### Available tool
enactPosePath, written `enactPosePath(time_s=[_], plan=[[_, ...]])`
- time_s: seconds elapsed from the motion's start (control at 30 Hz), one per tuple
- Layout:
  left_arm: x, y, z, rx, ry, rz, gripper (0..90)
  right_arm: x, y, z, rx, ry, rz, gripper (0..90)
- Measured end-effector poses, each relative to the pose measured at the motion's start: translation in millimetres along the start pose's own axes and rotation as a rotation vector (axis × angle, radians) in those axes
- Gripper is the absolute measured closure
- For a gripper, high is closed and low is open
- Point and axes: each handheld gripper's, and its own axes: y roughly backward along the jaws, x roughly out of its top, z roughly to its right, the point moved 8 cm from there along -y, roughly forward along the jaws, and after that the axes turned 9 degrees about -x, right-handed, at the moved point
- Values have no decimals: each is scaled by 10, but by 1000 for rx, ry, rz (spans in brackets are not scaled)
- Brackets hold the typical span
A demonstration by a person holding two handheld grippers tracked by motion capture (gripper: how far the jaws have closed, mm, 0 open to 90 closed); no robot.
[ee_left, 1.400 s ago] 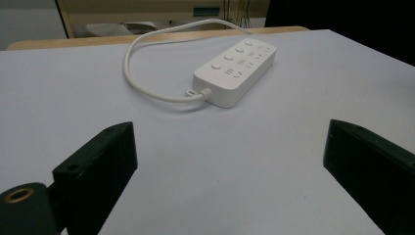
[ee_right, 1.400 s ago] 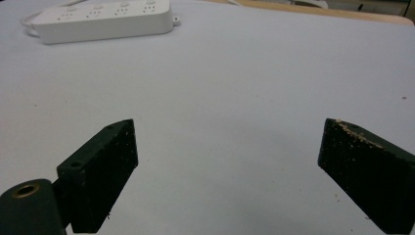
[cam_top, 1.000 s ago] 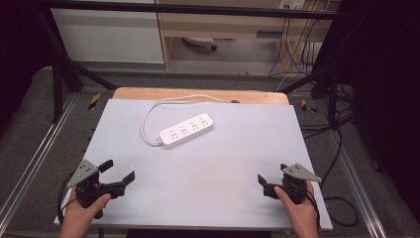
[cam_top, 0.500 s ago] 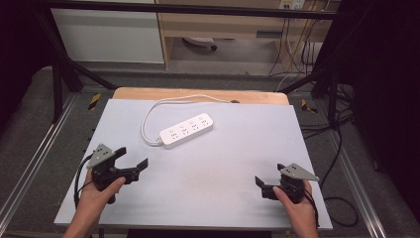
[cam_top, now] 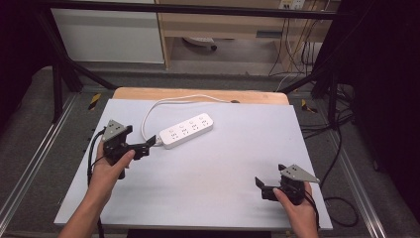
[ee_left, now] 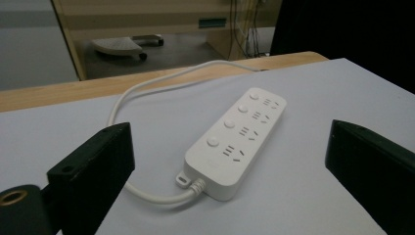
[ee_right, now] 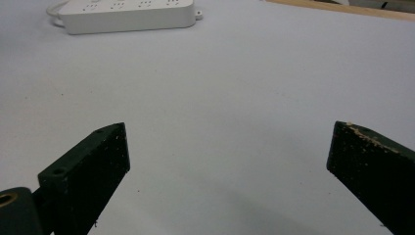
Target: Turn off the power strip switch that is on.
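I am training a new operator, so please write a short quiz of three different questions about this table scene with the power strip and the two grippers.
1. True or false: the left gripper is shut on the power strip.
2. Which end of the power strip does the left gripper face? A) the cable end B) the free end
3. Fill in: the right gripper hovers with jaws ____ near the front right of the table.

Key: 1 false, its jaws stand open, apart from the strip. 2 A. 3 open.
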Motion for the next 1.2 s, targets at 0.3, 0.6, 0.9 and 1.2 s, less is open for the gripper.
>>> enactPosePath(time_s=[0.3,0.6,0.9,1.2], plan=[[78,-227,56,29,29,-21,51,-30,-32,-14,-11,9,-17,30],[74,-433,72,13,36,-45,58,-33,-54,-61,4,8,-22,33],[117,-629,50,15,64,-28,101,-33,-48,-63,7,9,-24,32],[307,-629,256,7,-23,7,85,-52,-57,-62,7,16,-35,32]])
